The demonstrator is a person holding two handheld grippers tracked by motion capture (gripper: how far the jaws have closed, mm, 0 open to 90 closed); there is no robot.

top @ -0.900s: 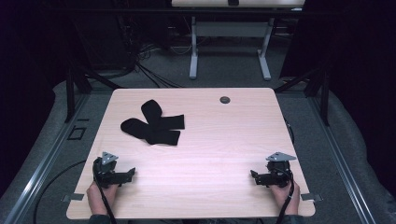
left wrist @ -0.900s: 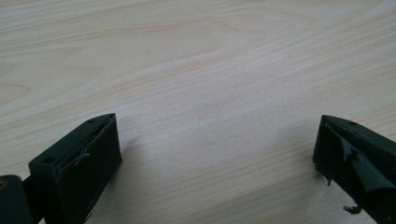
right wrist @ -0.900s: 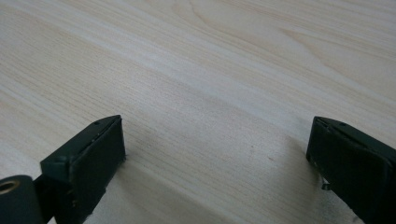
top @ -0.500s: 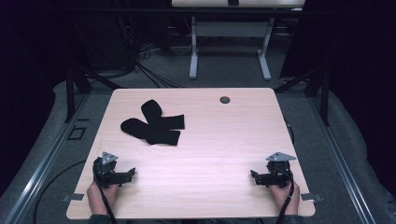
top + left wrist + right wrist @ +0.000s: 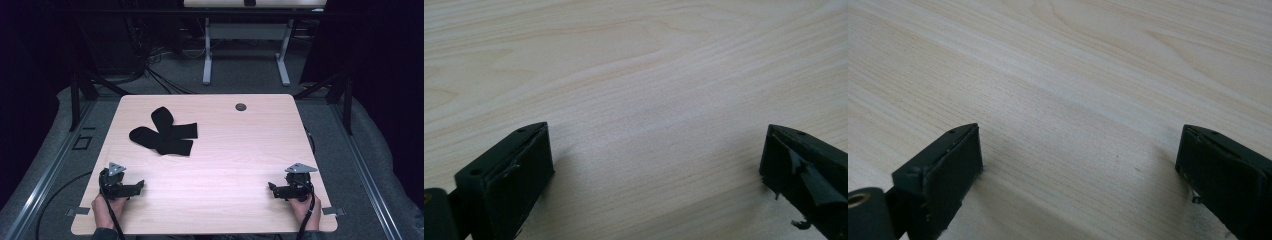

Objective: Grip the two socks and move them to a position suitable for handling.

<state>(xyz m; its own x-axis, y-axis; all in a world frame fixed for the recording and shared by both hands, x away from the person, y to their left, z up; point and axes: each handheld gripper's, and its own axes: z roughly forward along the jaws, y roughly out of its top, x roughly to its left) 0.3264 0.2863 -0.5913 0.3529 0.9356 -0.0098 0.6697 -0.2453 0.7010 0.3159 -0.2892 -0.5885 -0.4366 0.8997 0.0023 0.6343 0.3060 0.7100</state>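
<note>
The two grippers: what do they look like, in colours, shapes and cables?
Both are black. The left gripper and the right gripper each carry a grey three-cornered plate on top, and a black cable trails from each back along the hand. In the gripper views, each has two blocky black jaws with slanted tips and small screw holes.

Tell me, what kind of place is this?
Probably a lab or recording workroom: a bare wooden table on grey carpet, loose cables on the floor behind it, and a second desk's metal legs in a dark room.
</note>
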